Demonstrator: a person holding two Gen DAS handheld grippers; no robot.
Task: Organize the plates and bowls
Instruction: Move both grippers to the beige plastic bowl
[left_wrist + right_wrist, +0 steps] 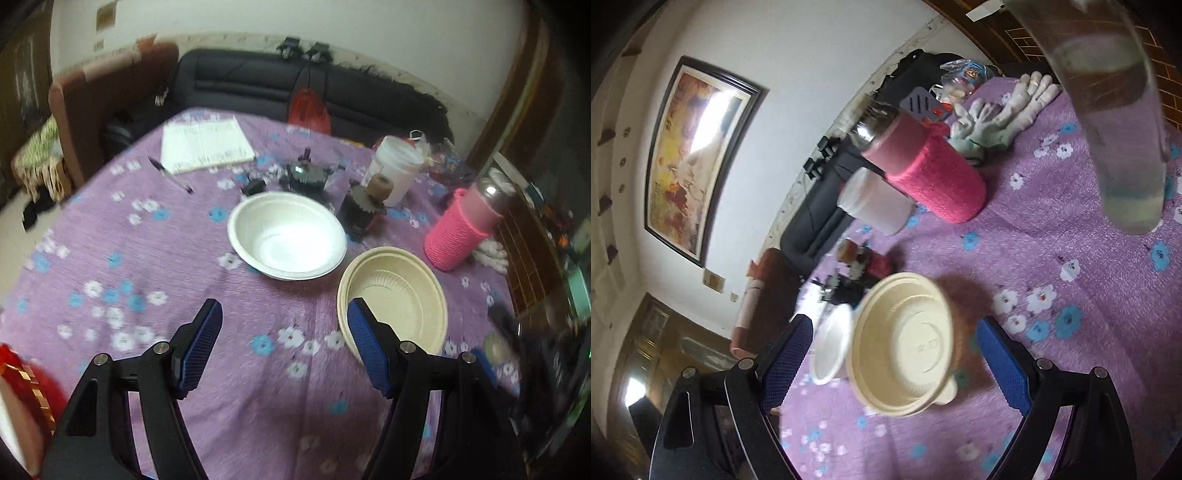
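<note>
A white bowl [288, 236] stands upright on the purple flowered tablecloth [147, 258], with a cream bowl [393, 302] just to its right and nearer. My left gripper [284, 310] hovers open above the cloth in front of both, empty; its right finger [369, 347] overlaps the cream bowl's near rim in the picture. In the right wrist view the cream bowl [905, 343] shows between the fingers of my right gripper [894, 323], which is wide open, its pads clear of the bowl. The white bowl [831, 347] sits beside the left finger [786, 358].
A pink knitted bottle [458, 229], a white jar [395, 170] and small black gadgets [306, 177] stand behind the bowls. A notepad [207, 144] and pen [170, 173] lie far left. White gloves [997, 114] and a clear bottle [1115, 110] are at the right.
</note>
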